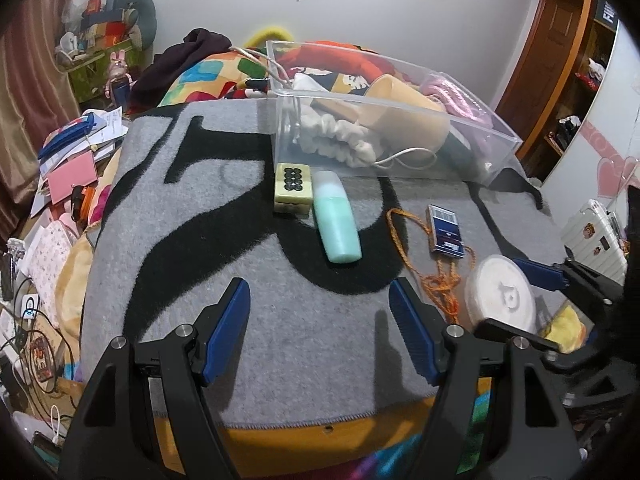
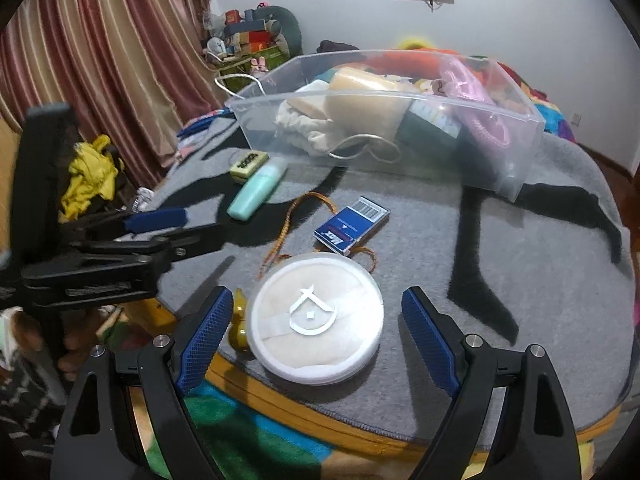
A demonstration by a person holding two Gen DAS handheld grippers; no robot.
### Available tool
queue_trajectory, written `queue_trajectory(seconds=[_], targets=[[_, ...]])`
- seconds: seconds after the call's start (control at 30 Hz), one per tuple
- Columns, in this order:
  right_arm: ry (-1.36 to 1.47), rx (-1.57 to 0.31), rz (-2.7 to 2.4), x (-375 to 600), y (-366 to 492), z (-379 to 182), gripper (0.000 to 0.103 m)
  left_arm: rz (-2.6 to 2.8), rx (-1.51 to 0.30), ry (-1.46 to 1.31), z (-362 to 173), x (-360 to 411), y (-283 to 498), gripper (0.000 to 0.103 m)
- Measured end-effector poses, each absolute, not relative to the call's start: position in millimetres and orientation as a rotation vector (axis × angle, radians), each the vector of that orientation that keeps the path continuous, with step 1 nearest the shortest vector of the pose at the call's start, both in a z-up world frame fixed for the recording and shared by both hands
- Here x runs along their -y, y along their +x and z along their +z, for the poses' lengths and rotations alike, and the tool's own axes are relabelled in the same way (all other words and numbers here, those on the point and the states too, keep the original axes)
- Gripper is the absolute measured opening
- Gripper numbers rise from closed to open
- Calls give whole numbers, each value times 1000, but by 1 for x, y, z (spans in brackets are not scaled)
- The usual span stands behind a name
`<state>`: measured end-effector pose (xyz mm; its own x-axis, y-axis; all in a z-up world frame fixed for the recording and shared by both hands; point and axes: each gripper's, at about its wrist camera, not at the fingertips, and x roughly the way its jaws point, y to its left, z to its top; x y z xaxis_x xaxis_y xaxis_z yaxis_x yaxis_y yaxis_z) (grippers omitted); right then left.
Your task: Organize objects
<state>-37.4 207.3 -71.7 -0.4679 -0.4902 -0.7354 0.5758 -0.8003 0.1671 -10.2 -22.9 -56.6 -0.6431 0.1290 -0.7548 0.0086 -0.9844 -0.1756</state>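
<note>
The round white puff case [image 2: 316, 322] is framed between the spread blue pads of the right gripper [image 2: 318, 334], which is held low over the near edge of the grey and black blanket [image 2: 520, 280]; neither pad is seen touching it. The left gripper [image 1: 320, 326] is likewise held wide apart, with nothing between its pads, hovering over bare blanket left of the case. Behind the case lie a blue card box [image 2: 352, 225] and a braided orange cord [image 2: 288, 220], the cord partly hidden under both. Farther left of the case, a mint tube [image 1: 336, 218] rests against a cream tile with black dots [image 1: 293, 188]. Behind the case stands a clear plastic bin [image 2: 516, 176]; its contents, blurred through the wall, include white ruffled cloth [image 1: 344, 140] and a tan cylinder [image 1: 404, 112]. A small yellow object [image 2: 239, 320] is half hidden at the case's left rim.
</note>
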Motion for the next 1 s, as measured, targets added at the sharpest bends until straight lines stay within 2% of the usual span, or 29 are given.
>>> queue_trajectory(seconds=[0.1,0.27,0.8,0.83,0.9,0.97,1.0], targets=[[1102,-135,-2257,-208,-40,-76,82,2767,244,-1291,-55,19,-6,72],[1087,-91,-2262,-218,-43,-74,65,2737,229,-1294,-55,9,-1,72],[1096,-33,-2368,-254,-51,-72,65,2623,89,-1278,-64,-48,10,71],[1092,-31,-2370,-255,-51,-72,65,2639,65,-1266,-65,-52,10,70],[1086,-26,-2374,-257,-51,-72,65,2655,16,-1251,-66,-57,11,52],[1083,-21,-2374,-258,-51,-73,65,2661,-3,-1238,-66,-60,12,40],[1082,-20,-2375,-258,-51,-72,65,2661,-1,-1236,-66,-59,12,41]])
